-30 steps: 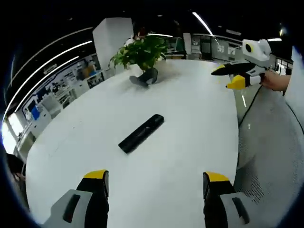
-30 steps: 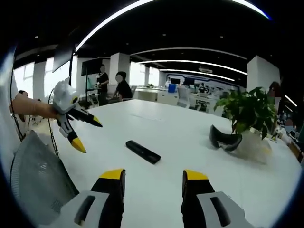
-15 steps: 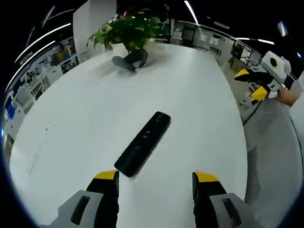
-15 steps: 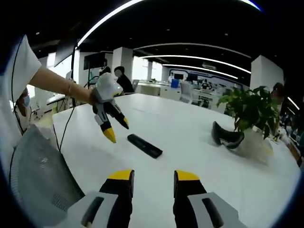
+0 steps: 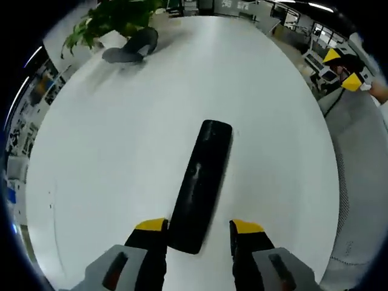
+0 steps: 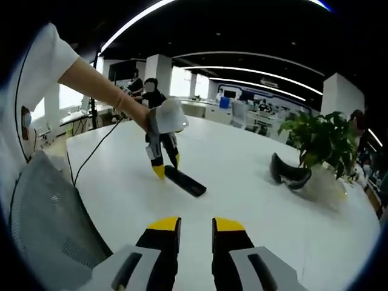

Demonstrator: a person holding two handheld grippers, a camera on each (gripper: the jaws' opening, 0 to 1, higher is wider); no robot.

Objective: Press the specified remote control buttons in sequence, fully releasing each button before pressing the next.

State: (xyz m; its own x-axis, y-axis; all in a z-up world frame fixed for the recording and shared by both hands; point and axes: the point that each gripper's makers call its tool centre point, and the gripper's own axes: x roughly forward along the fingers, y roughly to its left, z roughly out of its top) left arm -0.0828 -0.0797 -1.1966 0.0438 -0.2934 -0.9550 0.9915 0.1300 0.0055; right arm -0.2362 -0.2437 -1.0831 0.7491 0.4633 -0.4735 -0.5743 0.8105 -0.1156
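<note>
Where the left gripper [image 5: 197,227] rises at the bottom of the left gripper view, its yellow-tipped jaws stand apart w/ the near end of the black remote [image 5: 201,183] between them; whether the tips actually touch the remote can't be told. The remote lies flat on the white table [image 5: 109,157], long axis running away from the jaws. Further out on the table sits a dark curved object [image 5: 130,48] next to a potted plant [image 5: 112,17].

In the right gripper view, the right gripper [image 6: 196,227] is nearest, jaws nearly together w/ only a thin gap, nothing between them, hanging above bare table. Beyond, approx mid-table, the left gripper [image 6: 163,162] points down, tips straddling the remote's [image 6: 185,181] end, held by a person's hand [image 6: 145,115] on an outstretched arm. Off to the right, the plant [image 6: 321,142] and the dark curved object [image 6: 290,173]. Far back, people stand in an open office.
</note>
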